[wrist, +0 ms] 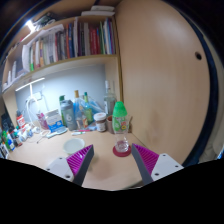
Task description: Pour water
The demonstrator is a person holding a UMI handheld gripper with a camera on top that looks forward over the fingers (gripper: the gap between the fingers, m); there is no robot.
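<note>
Between my gripper's [108, 163] 2 fingers, slightly beyond their tips, a small clear glass cup [122, 147] stands on the light wooden desk [105, 172]. Its base looks reddish. My fingers are spread apart and grip nothing; each carries a magenta pad [81, 158] on its inner face, and the cup sits closer to the right finger than to the left, with a gap on both sides, touching neither.

Beyond the cup, toward the back of the desk, stands a clear bottle with a green cap [119, 117]. Left of that bottle is a small jar [100, 121], and further left a cluster of taller bottles [74, 108], one with a blue label. Left of the cup, near the left finger's tip, a pale round dish or lid [73, 144] lies on the desk; I cannot tell which it is.

Above the bottles, a wall shelf [70, 62] holds a row of upright books [75, 40]. Right of the cup and the green-capped bottle rises a large plain wooden panel [165, 70]. A bright lamp [30, 25] glows above the shelf's left end.
</note>
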